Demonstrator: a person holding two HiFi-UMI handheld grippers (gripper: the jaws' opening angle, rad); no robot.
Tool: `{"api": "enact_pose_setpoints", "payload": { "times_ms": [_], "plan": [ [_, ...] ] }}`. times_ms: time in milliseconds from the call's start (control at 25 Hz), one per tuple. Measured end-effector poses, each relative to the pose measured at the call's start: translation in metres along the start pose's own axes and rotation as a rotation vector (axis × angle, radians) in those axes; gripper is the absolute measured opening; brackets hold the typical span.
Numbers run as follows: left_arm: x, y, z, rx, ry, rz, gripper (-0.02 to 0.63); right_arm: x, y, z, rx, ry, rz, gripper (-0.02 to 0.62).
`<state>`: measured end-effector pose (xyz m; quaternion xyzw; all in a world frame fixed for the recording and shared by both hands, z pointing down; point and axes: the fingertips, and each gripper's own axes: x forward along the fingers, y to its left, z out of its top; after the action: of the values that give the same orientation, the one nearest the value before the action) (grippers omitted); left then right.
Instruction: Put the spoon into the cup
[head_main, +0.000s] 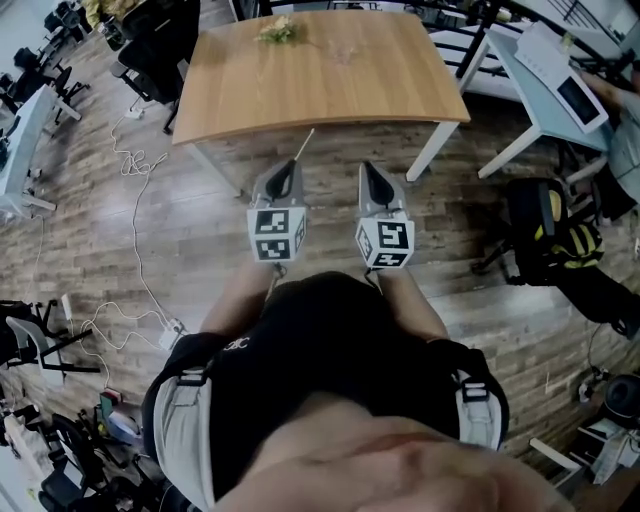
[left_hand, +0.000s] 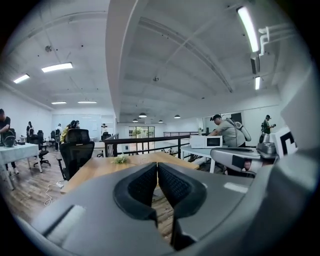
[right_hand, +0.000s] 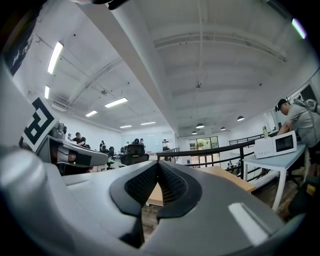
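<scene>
Left gripper (head_main: 288, 172) and right gripper (head_main: 372, 175) are both closed on nothing, short of the table (head_main: 300, 100). No spoon can be made out; a faint clear shape (head_main: 345, 50) on the table may be the cup. A spoon is likely light, stiff and slippery, so best pinched mid-handle

Head view looked steeply down from above the person's chest, with the bench (head_main: 320, 70) well off at the top of frame. The left gripper (head_main: 289, 170) view ran level along its jaws toward that bench (left_hand: 95, 170). The right gripper (head_main: 370, 172) view sat alongside, tipped ceilingward, sharing the bench (right_hand: 219, 173) and the black railing (left_hand: 149, 139).
</scene>
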<state>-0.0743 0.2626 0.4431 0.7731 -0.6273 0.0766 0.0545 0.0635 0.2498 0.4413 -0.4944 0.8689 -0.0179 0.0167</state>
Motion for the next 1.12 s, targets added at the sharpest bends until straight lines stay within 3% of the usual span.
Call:
{"api": "enact_pose_setpoints", "payload": {
  "times_ms": [560, 1120],
  "plan": [
    [0.029, -0.026, -0.006, 0.000, 0.019, -0.002, 0.017, 0.005, -0.025, -0.009, 0.021, 0.014, 0.039, -0.001],
    [0.128, -0.002, -0.010, -0.023, 0.037, -0.060, 0.017, 0.086, -0.068, -0.021, 0.003, 0.044, -0.005, -0.001]
  ]
}}
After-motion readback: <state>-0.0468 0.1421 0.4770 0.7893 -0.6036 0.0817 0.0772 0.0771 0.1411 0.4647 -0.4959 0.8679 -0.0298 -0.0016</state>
